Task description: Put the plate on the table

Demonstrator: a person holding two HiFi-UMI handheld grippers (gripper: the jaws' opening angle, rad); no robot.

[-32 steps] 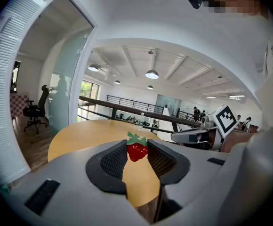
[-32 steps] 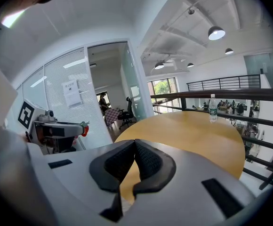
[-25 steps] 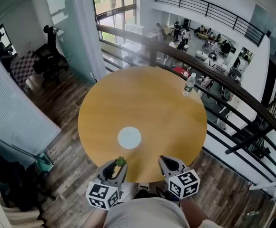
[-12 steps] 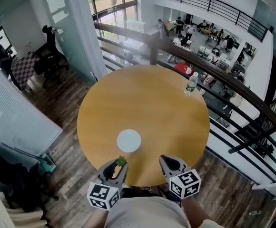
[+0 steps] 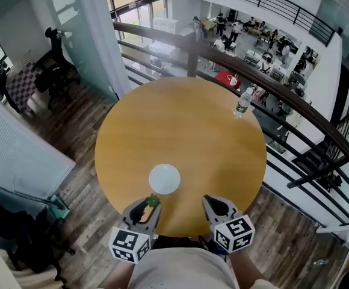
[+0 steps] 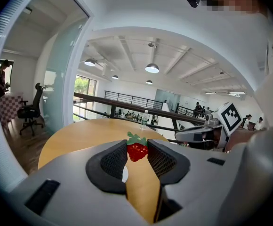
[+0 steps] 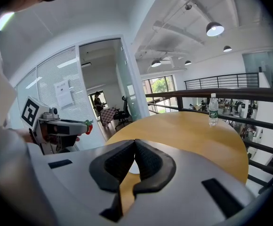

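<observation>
Just short of the plate [image 5: 164, 179], on its near-left side, hovers the left tool [image 5: 149, 208], clenched on a small red strawberry [image 5: 153, 201] with its green cap up. The right tool [image 5: 213, 206] hangs to the plate's near-right, a little farther off, its jaws pressed together on nothing. So the plate lies ahead of the left tool and a touch to its right, and the left hand is the nearer one. Being round, the plate offers no long axis to line up with. It is small, plain white and shallow, lying flat and bare on the yellow tabletop [image 5: 180, 119]; by the look of it, the placing is already done. Far beyond the plate stands a water bottle [image 5: 241, 103].
</observation>
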